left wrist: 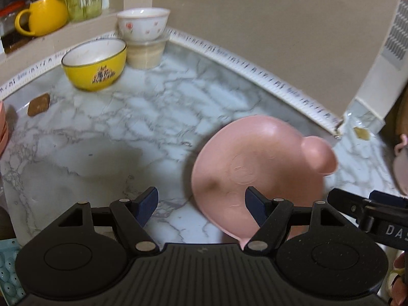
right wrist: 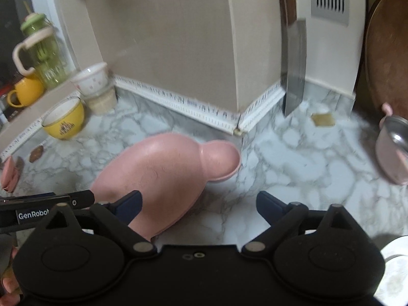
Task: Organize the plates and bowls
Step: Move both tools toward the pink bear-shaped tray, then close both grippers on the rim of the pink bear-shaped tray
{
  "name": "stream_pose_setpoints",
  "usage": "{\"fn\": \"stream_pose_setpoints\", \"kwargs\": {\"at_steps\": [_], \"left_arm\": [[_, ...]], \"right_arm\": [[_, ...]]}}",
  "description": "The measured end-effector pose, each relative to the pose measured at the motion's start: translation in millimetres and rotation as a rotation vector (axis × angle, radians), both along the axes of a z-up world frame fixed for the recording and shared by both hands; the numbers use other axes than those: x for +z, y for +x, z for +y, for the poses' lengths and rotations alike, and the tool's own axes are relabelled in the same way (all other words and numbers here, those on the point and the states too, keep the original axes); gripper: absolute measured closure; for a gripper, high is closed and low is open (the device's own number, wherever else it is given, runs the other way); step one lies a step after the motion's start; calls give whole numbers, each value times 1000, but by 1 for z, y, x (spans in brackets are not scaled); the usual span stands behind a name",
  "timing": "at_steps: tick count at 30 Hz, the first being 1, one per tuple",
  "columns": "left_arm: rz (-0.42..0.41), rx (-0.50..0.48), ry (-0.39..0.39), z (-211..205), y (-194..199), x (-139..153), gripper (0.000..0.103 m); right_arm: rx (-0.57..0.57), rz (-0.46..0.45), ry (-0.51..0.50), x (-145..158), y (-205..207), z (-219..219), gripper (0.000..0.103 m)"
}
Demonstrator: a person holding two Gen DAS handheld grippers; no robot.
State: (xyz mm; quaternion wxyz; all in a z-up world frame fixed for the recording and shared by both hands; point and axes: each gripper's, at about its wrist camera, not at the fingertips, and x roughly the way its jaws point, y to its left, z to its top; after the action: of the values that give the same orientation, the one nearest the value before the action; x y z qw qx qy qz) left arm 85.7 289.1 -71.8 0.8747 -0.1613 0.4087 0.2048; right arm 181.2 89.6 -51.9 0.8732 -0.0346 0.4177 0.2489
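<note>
**Pink plate lying on the marble counter, both claws wide apart**

A pink plastic plate with a round ear-shaped lobe (left wrist: 255, 163) is lying on the grey-veined marble counter (left wrist: 102, 137). The left gripper (left wrist: 201, 209) is hovering with its jaws wide, gripping nothing, one finger overlapping the plate's near edge. The right gripper (right wrist: 199, 207) is also standing open and empty, the plate under its left finger. A yellow ceramic bowl (left wrist: 94, 63) is sitting well apart by the wall.
</note>
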Motion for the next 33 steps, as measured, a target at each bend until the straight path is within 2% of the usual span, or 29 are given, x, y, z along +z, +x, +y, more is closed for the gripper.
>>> {"fn": "stream_pose_setpoints", "kwargs": {"at_steps": [4,13,14,16,23,25,27,30,33], "left_arm": [[10,3,44,5,12,-8,28],[49,18,45,16,30,-28,29],[51,23,46,17,31,-30,29],[56,23,39,19,33,-32,38],[47,17,13,21,37,-34,55],[40,10,4,21,38,-32,67],[37,5,-5,20,39,-32,71],[31,-2,-10,19,37,-31,79],[27,-14,-7,17,36,-29,87]], "right_arm": [[-16,49,-25,-19,9,12,16],[-52,100,-42,-38,20,25,27],[-56,110,-38,-40,21,26,30],[-58,121,-33,-42,23,27,34],[-51,129,-28,-44,25,32,49],[-49,135,-22,-44,25,33,55],[-47,138,-16,-43,24,34,62],[-54,142,-6,-42,24,34,68],[-62,140,2,-41,23,33,81]]}}
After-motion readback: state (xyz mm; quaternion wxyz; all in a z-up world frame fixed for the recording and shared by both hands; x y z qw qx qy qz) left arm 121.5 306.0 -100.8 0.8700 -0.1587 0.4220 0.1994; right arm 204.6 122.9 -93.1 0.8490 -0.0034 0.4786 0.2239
